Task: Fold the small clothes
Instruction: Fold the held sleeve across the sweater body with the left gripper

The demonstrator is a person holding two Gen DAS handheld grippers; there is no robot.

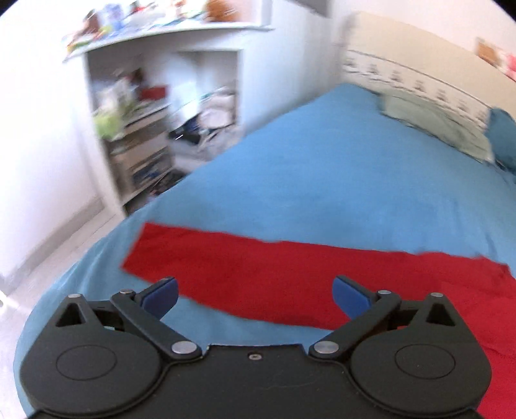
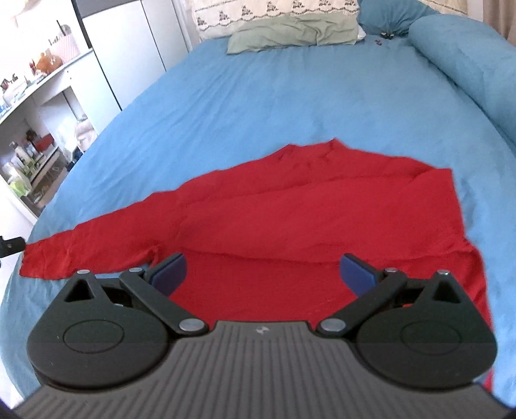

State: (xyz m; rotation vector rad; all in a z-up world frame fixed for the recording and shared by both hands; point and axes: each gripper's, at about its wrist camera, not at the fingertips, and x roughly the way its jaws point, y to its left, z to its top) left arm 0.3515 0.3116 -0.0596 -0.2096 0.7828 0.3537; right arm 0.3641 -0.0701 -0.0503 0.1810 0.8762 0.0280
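Observation:
A red long-sleeved top (image 2: pixel 290 212) lies flat on the blue bed sheet (image 2: pixel 290 96). Its right side is folded over onto the body and its left sleeve (image 2: pixel 80 248) stretches out to the left. In the left wrist view that sleeve (image 1: pixel 258 267) runs across the frame. My left gripper (image 1: pixel 254 295) is open and empty, above the sleeve's near edge. My right gripper (image 2: pixel 262 272) is open and empty, above the top's lower part.
A white shelf unit (image 1: pixel 154 122) full of clutter stands left of the bed. A pale green pillow (image 2: pixel 290 35) and a patterned headboard cushion (image 2: pixel 274 9) lie at the far end. A blue bolster (image 2: pixel 467 58) lies at the bed's right side.

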